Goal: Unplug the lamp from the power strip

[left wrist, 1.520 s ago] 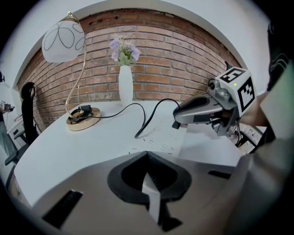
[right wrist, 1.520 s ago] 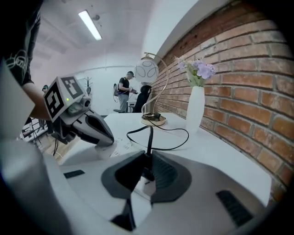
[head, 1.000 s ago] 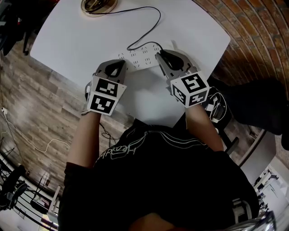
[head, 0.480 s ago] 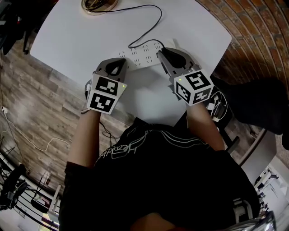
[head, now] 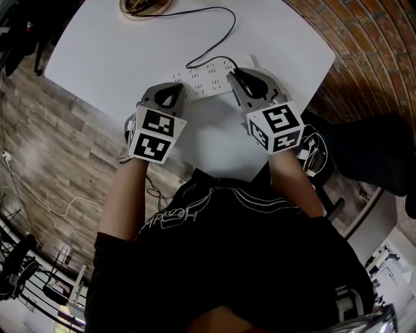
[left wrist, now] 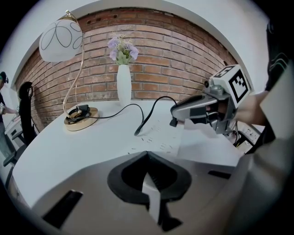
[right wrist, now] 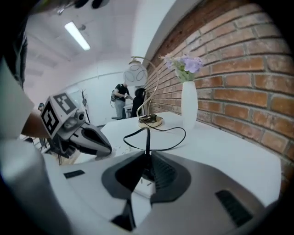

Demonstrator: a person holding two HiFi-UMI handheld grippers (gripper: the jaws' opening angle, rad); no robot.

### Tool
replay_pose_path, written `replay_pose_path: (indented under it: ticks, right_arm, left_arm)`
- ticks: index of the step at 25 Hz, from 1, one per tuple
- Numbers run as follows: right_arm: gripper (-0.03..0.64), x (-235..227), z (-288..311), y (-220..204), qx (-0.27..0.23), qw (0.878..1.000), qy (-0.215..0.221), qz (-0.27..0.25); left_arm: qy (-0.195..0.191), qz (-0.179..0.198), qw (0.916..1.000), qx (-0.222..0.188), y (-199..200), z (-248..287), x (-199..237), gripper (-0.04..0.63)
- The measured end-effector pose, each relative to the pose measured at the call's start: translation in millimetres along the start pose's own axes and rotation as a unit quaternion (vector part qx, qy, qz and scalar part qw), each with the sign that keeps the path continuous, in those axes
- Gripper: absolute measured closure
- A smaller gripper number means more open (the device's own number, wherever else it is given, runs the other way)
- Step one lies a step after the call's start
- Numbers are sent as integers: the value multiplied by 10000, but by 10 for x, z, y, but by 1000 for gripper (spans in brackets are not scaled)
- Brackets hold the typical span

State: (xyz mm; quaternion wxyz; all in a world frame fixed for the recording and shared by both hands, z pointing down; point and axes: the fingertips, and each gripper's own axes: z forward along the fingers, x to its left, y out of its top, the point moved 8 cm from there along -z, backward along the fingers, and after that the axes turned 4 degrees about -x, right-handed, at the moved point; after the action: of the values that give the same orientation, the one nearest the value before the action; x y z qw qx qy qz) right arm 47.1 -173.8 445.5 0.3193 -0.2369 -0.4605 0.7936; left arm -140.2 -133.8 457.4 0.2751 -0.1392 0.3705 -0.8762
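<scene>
A white power strip (head: 209, 75) lies on the white table (head: 117, 58). A black plug (head: 190, 65) sits in it, and its cord (head: 227, 29) runs to the lamp's gold base (head: 144, 6). My left gripper (head: 174, 91) is at the strip's left end, jaws shut with a white sliver of the strip between them. My right gripper (head: 234, 77) is shut on the strip's right end. In the right gripper view the plug's cord (right wrist: 147, 137) rises just beyond the jaw tips. The left gripper view shows the lamp (left wrist: 60, 40), the plug (left wrist: 138, 132) and the right gripper (left wrist: 173, 120).
A white vase with purple flowers (left wrist: 123, 82) stands at the brick wall behind the table. The table's front edge is just under both hands. A person (right wrist: 121, 100) stands far off across the room. Wooden floor (head: 39, 162) lies to the left.
Both grippers have edged forward, away from the body, and the power strip has shifted the same way with them. The plug stays in its socket.
</scene>
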Motion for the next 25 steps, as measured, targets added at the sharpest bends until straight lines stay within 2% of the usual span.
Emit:
replay_pose_path:
  ticks: [2, 4, 6, 9, 11, 12, 15, 17, 19, 22, 23, 25]
  right_arm:
    - [589, -42, -7, -16, -79, 9992, 111, 373]
    - [589, -49, -7, -19, -101, 9987, 130, 483]
    - [589, -5, -2, 12, -24, 9999, 24, 135]
    - [589, 107, 8, 82, 100, 9972, -120, -727]
    - [589, 115, -1, 87, 79, 9964, -87, -834]
    - [589, 91, -9, 72, 45, 9978, -38, -661]
    - [589, -29, -33, 12, -110, 9992, 135, 348]
    - [589, -46, -34, 10, -142, 9983, 132, 555]
    - [589, 23, -36, 65, -166, 9998, 60, 125]
    - [589, 254, -26, 332, -307, 9948, 86, -963]
    - [589, 292, -7, 411, -325, 9931, 111, -1124]
    - [589, 247, -4, 479, -388, 9939, 160, -1022]
  left_arm:
    - [-45, -45, 10000, -9, -5, -4, 10, 594]
    - [-57, -83, 9999, -26, -11, -8, 15, 594]
    - [-34, -53, 10000, -10, -7, -8, 11, 594]
    - [10, 44, 10000, 2, 0, -13, 4, 594]
    - [33, 81, 10000, -25, 4, -16, 1, 594]
    - [44, 88, 9999, -22, 3, -18, -3, 594]
    - [46, 85, 9999, 42, -6, -23, -6, 594]
    - [26, 93, 9999, 51, -2, -23, -3, 594]
    - [46, 143, 9999, 57, 3, -25, -13, 594]
    - [57, 190, 9998, 36, 17, -25, -19, 594]
    - [49, 179, 9998, 26, 14, -26, -7, 594]
    - [32, 128, 9999, 5, -1, -20, 2, 594]
